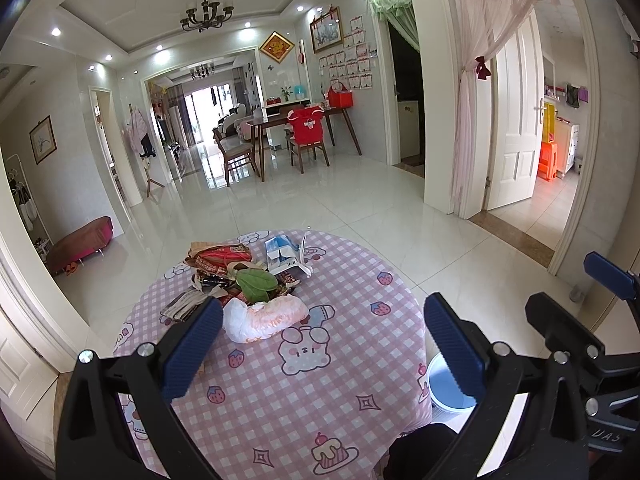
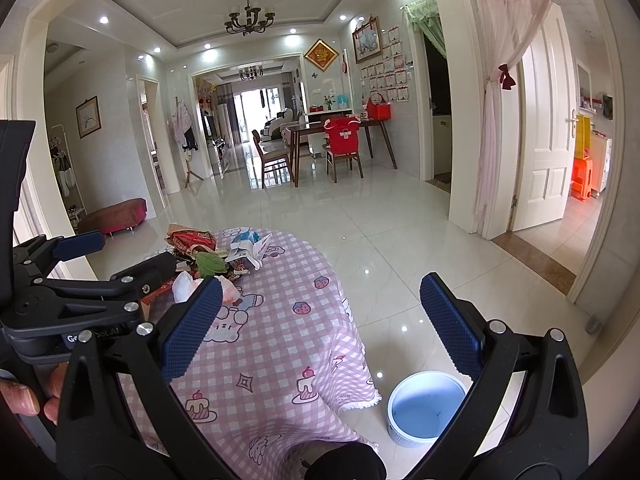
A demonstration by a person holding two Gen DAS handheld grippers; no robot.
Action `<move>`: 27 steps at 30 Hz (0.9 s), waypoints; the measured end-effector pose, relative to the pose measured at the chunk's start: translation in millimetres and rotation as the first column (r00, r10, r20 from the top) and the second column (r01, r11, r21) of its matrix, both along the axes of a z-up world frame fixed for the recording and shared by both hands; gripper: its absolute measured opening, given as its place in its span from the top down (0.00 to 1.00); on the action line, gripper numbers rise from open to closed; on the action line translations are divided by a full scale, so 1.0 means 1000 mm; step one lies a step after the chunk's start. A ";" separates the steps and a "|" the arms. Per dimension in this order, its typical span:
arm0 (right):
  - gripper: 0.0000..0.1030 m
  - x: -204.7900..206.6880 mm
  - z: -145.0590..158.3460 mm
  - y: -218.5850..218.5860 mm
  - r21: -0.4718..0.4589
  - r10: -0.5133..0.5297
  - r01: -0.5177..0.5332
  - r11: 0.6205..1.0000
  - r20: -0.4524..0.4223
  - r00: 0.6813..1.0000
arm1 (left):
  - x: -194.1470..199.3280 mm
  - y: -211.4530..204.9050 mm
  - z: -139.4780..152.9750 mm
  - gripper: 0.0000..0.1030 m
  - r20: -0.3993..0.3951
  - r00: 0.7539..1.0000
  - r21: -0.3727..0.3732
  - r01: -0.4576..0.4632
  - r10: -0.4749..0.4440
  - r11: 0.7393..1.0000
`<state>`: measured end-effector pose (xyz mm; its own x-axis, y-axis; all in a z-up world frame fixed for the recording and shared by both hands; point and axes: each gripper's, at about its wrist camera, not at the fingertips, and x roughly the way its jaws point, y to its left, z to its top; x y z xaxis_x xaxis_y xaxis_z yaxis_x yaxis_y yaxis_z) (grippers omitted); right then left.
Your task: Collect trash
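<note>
A heap of trash (image 1: 236,276) lies on the far half of a round table with a pink checked cloth (image 1: 304,396): snack wrappers, a green leaf-shaped piece (image 1: 256,285), a blue-white carton (image 1: 285,255) and a crumpled white-pink plastic bag (image 1: 262,318) nearest me. My left gripper (image 1: 320,346) hangs open above the cloth, short of the bag. My right gripper (image 2: 320,322) is open too, over the table's right edge and the floor. In the right wrist view the same trash heap (image 2: 208,258) sits beyond the left gripper's body (image 2: 80,296). A pale blue bin (image 2: 424,406) stands empty on the floor by the table.
Glossy white floor tiles (image 2: 400,240) stretch beyond the table. A dining table with chairs (image 1: 304,132) stands far back. A low red bench (image 1: 80,246) sits by the left wall. An open white door (image 2: 548,140) and curtain are at right. Fingers of a hand (image 2: 24,400) hold the left gripper.
</note>
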<state>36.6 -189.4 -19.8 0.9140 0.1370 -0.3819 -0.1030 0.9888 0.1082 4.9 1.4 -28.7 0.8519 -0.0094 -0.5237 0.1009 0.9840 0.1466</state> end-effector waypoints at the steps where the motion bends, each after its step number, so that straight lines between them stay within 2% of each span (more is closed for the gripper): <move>1: 0.06 -0.001 -0.001 0.000 0.000 0.000 0.000 1.000 0.000 1.000 | 0.000 0.000 0.000 0.04 0.000 1.000 0.000 0.000 0.000 1.000; 27: 0.06 0.004 -0.010 0.009 0.007 0.011 -0.011 1.000 -0.016 1.000 | 0.000 0.003 -0.010 0.04 -0.008 1.000 0.002 -0.004 0.004 1.000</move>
<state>40.1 -180.8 -29.6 0.9060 0.1499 -0.3958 -0.1122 0.9868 0.1168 5.2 4.0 -39.1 0.8478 -0.0054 -0.5303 0.0986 0.9841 0.1475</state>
